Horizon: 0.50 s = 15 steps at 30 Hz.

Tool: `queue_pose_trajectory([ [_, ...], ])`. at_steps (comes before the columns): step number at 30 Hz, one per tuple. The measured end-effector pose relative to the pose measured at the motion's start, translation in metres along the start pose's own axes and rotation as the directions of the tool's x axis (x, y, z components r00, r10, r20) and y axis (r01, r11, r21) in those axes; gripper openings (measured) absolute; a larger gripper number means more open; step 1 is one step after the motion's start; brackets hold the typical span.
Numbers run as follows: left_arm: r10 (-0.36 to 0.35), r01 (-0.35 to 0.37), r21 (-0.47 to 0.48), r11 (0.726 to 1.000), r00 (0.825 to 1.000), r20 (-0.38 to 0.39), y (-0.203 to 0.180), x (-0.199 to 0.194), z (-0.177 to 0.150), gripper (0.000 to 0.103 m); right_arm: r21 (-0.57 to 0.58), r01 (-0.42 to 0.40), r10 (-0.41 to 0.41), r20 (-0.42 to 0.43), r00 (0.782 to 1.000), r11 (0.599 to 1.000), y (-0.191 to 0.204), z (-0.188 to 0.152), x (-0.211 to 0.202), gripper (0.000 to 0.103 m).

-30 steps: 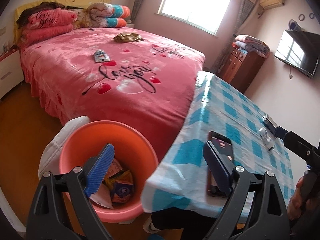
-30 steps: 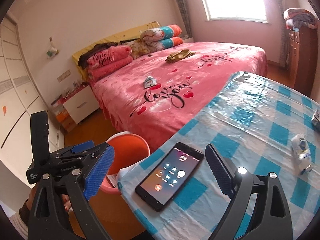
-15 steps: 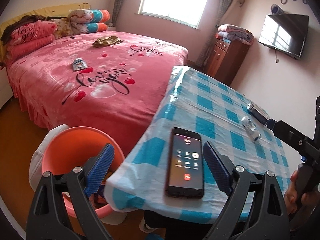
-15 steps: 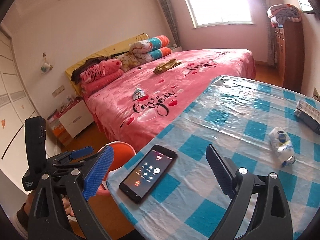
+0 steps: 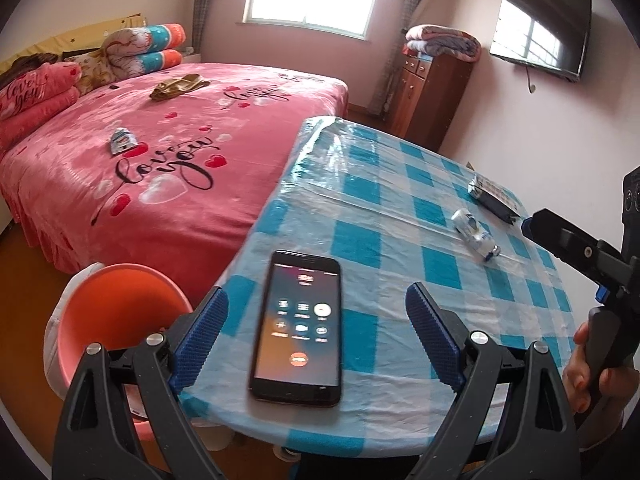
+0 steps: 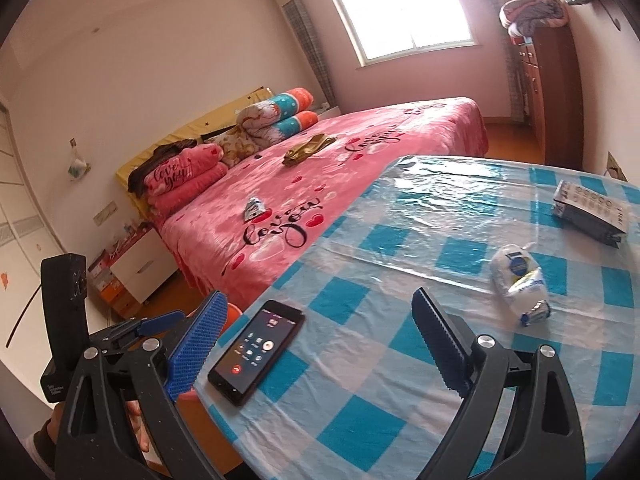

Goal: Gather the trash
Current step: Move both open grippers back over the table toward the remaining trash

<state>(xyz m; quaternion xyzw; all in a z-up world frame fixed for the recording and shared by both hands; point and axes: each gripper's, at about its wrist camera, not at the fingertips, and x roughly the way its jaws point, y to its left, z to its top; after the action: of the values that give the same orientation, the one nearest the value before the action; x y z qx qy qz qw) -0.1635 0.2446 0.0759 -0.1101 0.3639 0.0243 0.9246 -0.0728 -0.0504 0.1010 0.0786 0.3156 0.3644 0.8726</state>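
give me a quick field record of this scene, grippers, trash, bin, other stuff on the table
left hand-held gripper: open, empty, over the table's near edge, phone between its fingers
right hand-held gripper: open, empty, above the table
trash on table: crumpled white wrapper, lying apart from both grippers
trash on bed: small wrapper on the pink bedspread
bin: orange bucket on the floor beside the table
phone: flat near the table edge, screen lit with a call display
box: at the far side of the checked tablecloth
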Motion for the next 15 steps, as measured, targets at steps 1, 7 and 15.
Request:
queue_pose_trajectory([
  [1,-0.005,0.005,0.007,1.0,1.0,-0.004,-0.005,0.002,0.0,0.091,0.005,0.004,-0.004,0.002,1.0,1.0,-0.004,0.0,-0.001,0.092],
  [7,-0.021,0.023,0.055,0.998,0.999,-0.035,-0.031,0.014,0.001,0.091,0.045,0.028,-0.029,0.015,0.999,0.999,-0.03,0.0,-0.01,0.092],
  [15,-0.037,0.044,0.108,0.993,0.997,-0.065,-0.066,0.029,0.001,0.091,0.108,0.077,-0.08,0.024,0.996,0.991,-0.078,-0.004,-0.023,0.092],
])
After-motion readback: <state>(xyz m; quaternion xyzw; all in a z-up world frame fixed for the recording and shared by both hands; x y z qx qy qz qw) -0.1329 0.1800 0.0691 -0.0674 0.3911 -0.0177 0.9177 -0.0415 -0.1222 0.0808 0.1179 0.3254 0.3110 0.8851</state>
